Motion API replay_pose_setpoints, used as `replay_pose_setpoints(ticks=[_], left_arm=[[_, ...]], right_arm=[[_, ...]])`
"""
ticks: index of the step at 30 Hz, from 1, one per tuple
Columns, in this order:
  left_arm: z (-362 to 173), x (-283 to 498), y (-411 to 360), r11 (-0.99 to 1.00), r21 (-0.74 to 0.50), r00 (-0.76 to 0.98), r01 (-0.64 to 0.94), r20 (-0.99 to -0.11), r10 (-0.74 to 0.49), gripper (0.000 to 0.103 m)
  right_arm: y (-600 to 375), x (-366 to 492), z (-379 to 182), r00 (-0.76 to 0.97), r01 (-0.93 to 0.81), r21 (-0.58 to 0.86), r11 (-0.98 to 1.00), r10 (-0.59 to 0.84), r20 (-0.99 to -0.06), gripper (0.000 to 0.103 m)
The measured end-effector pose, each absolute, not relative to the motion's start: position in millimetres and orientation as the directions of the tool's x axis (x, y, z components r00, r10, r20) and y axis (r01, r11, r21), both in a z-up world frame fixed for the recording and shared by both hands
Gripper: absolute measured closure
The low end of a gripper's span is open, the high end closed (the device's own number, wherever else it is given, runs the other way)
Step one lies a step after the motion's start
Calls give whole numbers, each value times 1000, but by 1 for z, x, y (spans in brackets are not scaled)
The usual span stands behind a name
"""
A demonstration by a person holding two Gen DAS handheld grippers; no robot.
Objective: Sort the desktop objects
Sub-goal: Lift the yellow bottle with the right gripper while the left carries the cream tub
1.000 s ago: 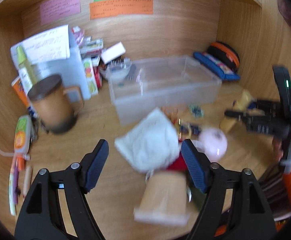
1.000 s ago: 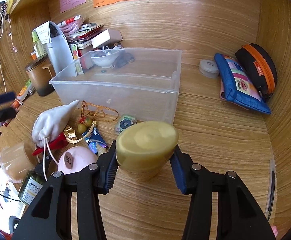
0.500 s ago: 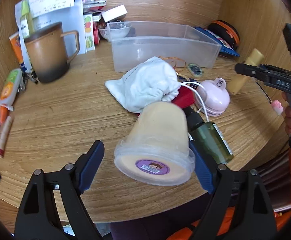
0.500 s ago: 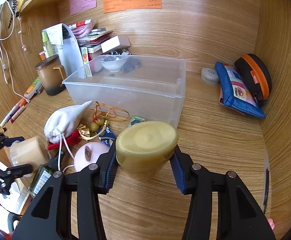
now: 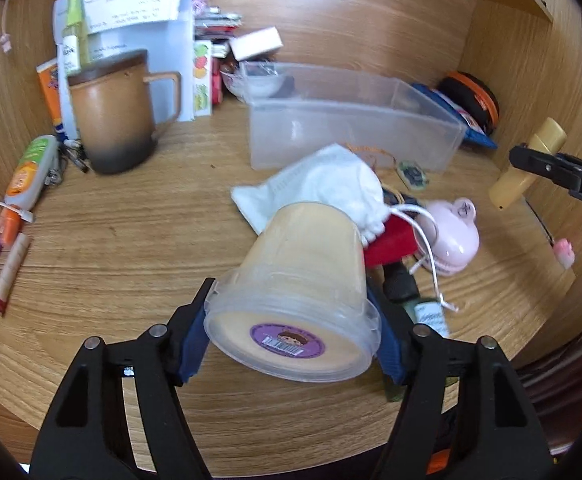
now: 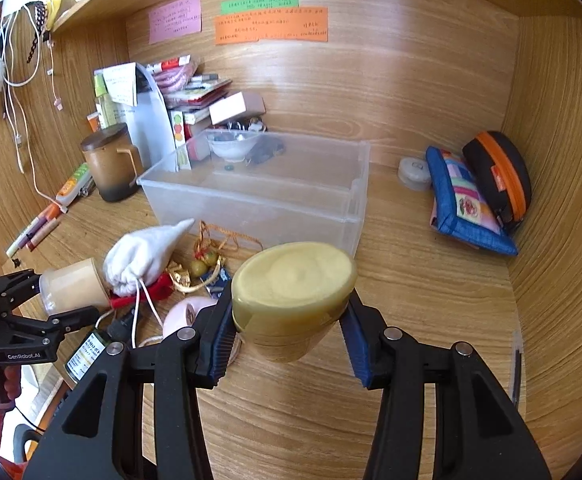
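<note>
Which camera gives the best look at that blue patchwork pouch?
The right wrist view: the pouch lies in full sight by the black case. The left wrist view shows only a blue sliver behind the clear bin.

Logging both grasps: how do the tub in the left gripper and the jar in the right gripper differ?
The tub is translucent with a purple barcode sticker; the jar is opaque yellow, unlabelled. The tub lies tipped by the white pouch; the jar is nearer the clear bin. Both are clamped.
</note>
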State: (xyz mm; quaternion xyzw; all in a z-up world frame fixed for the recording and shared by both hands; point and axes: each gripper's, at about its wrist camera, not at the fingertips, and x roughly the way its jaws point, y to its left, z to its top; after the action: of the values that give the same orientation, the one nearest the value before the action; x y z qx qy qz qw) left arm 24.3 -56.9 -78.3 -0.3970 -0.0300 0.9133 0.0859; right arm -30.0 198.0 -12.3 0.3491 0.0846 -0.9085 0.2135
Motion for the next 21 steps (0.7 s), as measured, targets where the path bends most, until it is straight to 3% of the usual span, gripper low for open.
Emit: replay_pose_setpoints(ticks=[21], left_arm=[[15,-14,-65,-981,-118,-800,-155,-568,195,34]], right_arm=[[177,-45,27,-710,479,-37,-877,-362,-603,59]])
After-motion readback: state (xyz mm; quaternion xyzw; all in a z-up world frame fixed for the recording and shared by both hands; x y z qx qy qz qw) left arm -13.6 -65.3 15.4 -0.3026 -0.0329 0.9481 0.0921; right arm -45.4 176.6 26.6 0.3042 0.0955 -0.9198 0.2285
